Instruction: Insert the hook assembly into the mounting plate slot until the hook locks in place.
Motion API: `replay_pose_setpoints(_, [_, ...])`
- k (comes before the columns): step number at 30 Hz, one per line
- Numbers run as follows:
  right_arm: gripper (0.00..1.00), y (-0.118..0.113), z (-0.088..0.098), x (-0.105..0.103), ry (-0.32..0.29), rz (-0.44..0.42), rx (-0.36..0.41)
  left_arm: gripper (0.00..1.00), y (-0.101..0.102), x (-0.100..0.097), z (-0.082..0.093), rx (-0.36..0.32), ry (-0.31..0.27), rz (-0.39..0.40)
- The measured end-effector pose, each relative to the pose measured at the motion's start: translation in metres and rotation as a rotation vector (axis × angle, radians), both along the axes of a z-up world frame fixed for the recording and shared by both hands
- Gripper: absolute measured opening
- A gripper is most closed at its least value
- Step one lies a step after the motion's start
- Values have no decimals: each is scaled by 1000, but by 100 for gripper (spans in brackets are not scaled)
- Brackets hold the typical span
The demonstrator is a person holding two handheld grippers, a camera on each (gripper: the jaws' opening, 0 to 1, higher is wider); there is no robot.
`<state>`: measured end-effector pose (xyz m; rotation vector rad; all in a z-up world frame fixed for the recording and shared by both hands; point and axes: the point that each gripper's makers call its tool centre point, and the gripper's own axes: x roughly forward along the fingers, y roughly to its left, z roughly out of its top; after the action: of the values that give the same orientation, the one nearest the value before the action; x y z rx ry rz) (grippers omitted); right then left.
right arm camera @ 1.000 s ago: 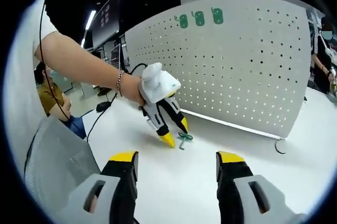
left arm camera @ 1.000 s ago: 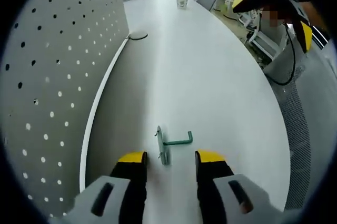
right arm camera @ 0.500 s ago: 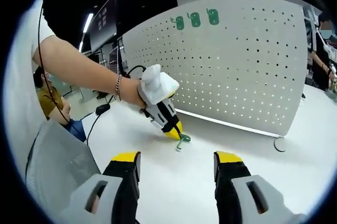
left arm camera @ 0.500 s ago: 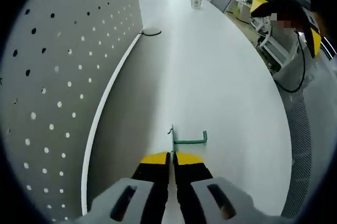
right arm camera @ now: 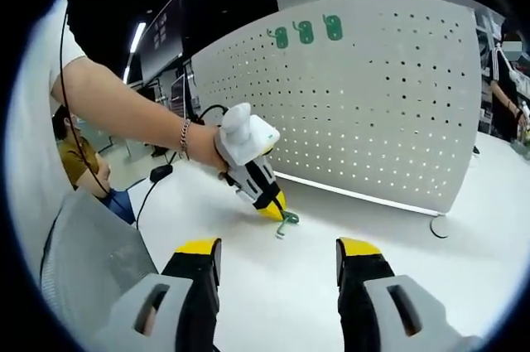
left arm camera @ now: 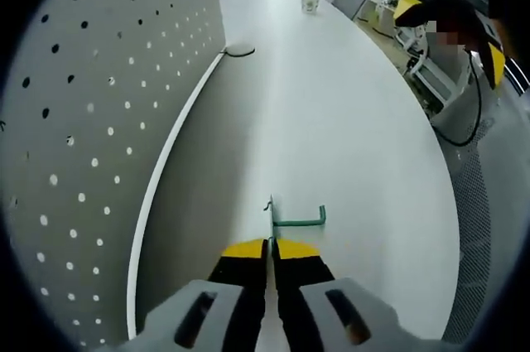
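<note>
1. Left gripper view: the left gripper [left arm camera: 271,249] has its yellow-tipped jaws brought together on the flat end of the green hook assembly [left arm camera: 291,219], whose bent arm sticks out to the right over the white counter [left arm camera: 331,120]. A second ago the jaws stood apart with the hook lying loose between them; half a second ago they had closed, and nothing has shifted since.
2. The hook sits at the counter surface, just in front of the jaw tips; from this angle I cannot tell whether it is raised off the counter at all.
3. Right gripper view: the left gripper [right arm camera: 273,203] is seen from outside, held by a hand [right arm camera: 217,147], its tips pinched on the hook assembly [right arm camera: 286,221] low at the counter [right arm camera: 447,286], near the foot of the perforated mounting plate [right arm camera: 389,112].
4. The right gripper [right arm camera: 277,246] has its jaws wide apart with nothing between them, well back from the hook.
5. Three green hooks [right arm camera: 303,32] already hang in the top row of the mounting plate.
6. My reading: the grasp is made, so pickup is done in effect. What remains is the lift, carrying the hook up to a free slot on the plate, and pressing it in until it locks; none of that has begun.
7. The hold is on a thin plate edge, so the hook may swivel in the jaws during the lift.
</note>
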<state>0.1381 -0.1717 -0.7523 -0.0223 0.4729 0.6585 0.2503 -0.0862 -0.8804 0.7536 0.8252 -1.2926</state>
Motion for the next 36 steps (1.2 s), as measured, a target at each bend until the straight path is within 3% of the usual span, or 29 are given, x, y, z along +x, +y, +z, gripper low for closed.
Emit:
replay_pose_setpoints(2, [54,0,0,0,0,-1,0,3,0,1,0,-5,2,8])
replay_pose_setpoints(4, [54,0,0,0,-1,-3,5,2,-1,3,0,-32,15,68])
replay_pose_setpoints(10, [54,-1,-1,-1,-3,-14,20,1,1,4,0,-69,-17,72])
replay_pose_setpoints(15, [54,-2,-1,-3,-4,-16,22,1,-2,16,17,-168,-51,144])
replay_pose_setpoints(30, [56,-2,1,-1,0,-27,32,1,-6,19,60,-330,-109,143])
replay_pose_setpoints(36, [57,1,2,-1,-5,-17,26,1,-3,22,83,-420,-139,192])
